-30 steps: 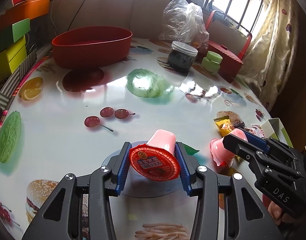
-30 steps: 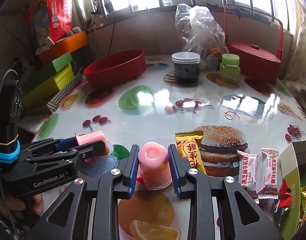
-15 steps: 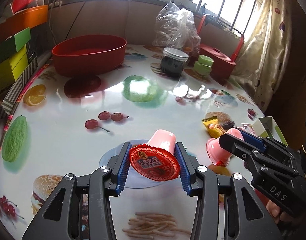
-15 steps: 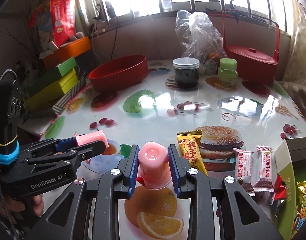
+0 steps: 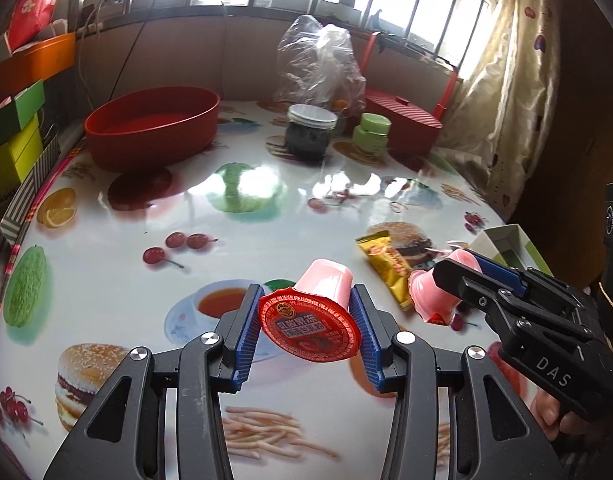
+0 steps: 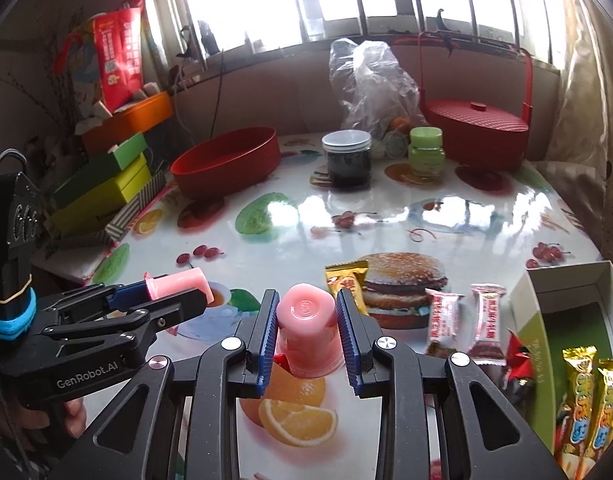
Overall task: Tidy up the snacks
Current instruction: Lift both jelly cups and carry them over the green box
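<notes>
With 1 pink jelly cup (image 5: pixel 318 308) clamped in the left gripper (image 5: pixel 306 332) and another (image 6: pixel 308 330) in the right gripper (image 6: pixel 306 332) above the table (image 5: pixel 266 200), carrying is judged under way, and a drop-off container must be reached next.

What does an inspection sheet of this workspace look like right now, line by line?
Surface: table under a glossy food-print cover.
Job's things: a pink jelly cup in each tool; yellow bar and two white packets loose on the table; green box, open, holding gold bars; red tub, nothing seen inside.
Clutter: dark jar, green jar, plastic bag, red basket.
Grippers: left tool shut on left cup; right tool shut on right cup.
Cables: thin cords down the far wall.
Surroundings: windows, curtain, stacked boxes.
</notes>
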`<state>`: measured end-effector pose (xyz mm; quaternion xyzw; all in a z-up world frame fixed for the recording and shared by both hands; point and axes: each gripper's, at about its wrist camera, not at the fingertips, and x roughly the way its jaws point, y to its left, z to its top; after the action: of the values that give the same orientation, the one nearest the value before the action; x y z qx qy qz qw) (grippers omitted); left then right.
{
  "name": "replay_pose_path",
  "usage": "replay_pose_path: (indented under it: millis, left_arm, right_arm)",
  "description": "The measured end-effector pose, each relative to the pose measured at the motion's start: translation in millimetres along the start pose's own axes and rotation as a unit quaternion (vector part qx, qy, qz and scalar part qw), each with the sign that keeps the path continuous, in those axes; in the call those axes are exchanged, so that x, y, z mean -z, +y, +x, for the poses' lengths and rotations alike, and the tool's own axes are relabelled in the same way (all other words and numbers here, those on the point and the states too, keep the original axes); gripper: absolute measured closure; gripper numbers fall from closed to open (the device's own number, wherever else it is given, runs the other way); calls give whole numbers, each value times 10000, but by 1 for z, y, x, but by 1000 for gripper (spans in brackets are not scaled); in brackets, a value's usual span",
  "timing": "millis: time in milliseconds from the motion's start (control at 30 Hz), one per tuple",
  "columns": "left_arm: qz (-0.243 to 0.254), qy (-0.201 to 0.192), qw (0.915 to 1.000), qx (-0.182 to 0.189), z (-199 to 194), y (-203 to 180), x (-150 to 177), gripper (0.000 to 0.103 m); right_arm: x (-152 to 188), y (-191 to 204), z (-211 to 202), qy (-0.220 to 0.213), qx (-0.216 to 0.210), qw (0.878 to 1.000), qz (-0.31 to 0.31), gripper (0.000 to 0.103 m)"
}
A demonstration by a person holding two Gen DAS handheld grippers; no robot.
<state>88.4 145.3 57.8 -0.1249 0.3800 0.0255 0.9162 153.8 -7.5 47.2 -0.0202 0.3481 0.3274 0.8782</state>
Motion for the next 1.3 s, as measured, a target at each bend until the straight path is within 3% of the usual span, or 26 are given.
replay_pose_path:
  millis: [700,1300]
  left_arm:
    - [589,-37,9971,473,-11,-74,-6,58]
    - [988,156,9908,910,0,-131,-5,58]
  right_arm:
    - [6,-39,-65,-398,417,9975,408,75]
    - [21,-82,-105,-604,791,9917,818,75]
